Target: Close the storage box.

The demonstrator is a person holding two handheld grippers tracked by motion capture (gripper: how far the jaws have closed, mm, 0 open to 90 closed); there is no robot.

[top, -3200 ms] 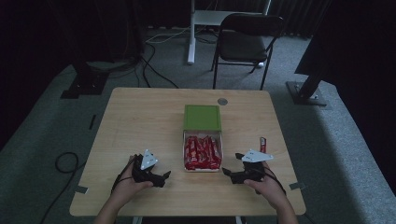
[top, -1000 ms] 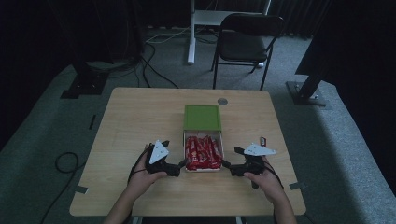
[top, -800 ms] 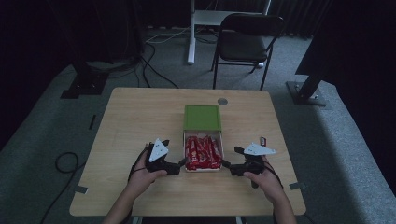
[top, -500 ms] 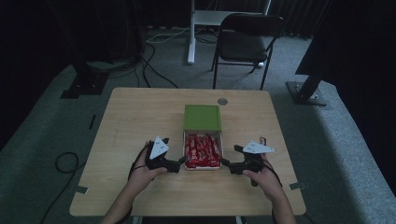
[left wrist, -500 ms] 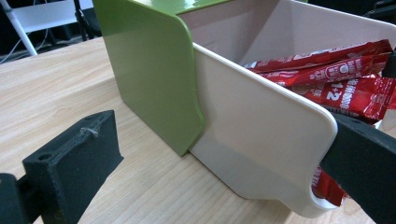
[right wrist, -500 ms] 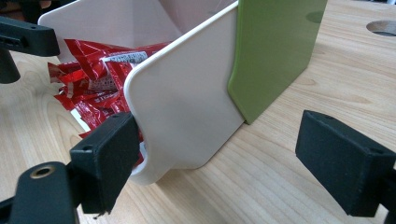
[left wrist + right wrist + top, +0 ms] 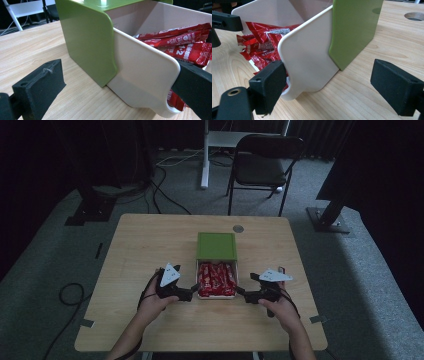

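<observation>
I see a cream drawer (image 7: 216, 294) pulled partway out of its green box (image 7: 216, 245), near the middle of the wooden table (image 7: 140, 240), and it is packed with red snack packets (image 7: 216, 278) whose white print I cannot read. My left gripper (image 7: 192, 292) sits at the drawer's left front corner and my right gripper (image 7: 240, 292) at its right front corner, both spread wide with one jaw at the drawer front and the other out past the side wall, gripping nothing. Beyond the box a round cable hole (image 7: 238, 228) marks the table, and a black folding chair (image 7: 262, 165) stands on the grey carpet behind.
</observation>
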